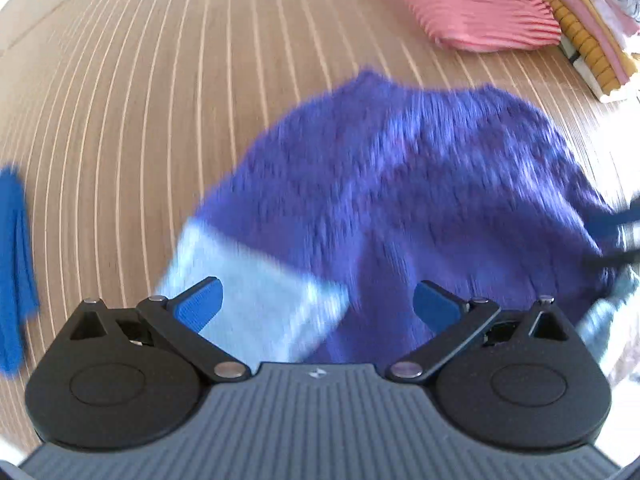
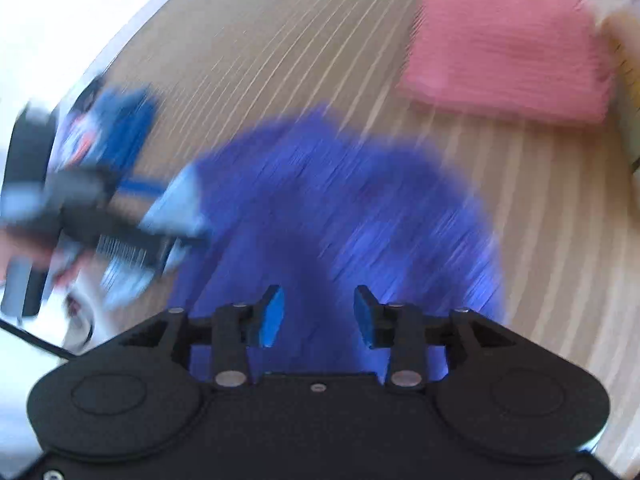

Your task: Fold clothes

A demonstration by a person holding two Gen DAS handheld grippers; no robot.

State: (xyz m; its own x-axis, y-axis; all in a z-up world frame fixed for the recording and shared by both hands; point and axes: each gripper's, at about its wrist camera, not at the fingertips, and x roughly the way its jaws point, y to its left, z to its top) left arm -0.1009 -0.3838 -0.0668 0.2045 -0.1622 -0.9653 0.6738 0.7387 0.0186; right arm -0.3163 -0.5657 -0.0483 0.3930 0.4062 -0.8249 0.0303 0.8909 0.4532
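Observation:
A purple ribbed garment (image 1: pixel 400 184) lies bunched on the striped brown surface, with a pale blue panel (image 1: pixel 256 300) at its near left edge. My left gripper (image 1: pixel 318 304) hangs above that near edge, open wide, with nothing between its blue pads. In the right wrist view the same purple garment (image 2: pixel 340 216) fills the middle, blurred by motion. My right gripper (image 2: pixel 319 316) is above its near part, jaws partly apart, pads not pressing on the cloth. The left gripper (image 2: pixel 120 236) shows as a dark blur at the left of that view.
A folded pink garment (image 1: pixel 480 4) lies at the back right (image 2: pixel 508 44), beside a stack of folded clothes (image 1: pixel 592 28). A bright blue cloth (image 1: pixel 16 264) lies at the far left. The striped brown surface (image 1: pixel 140 100) stretches to the back left.

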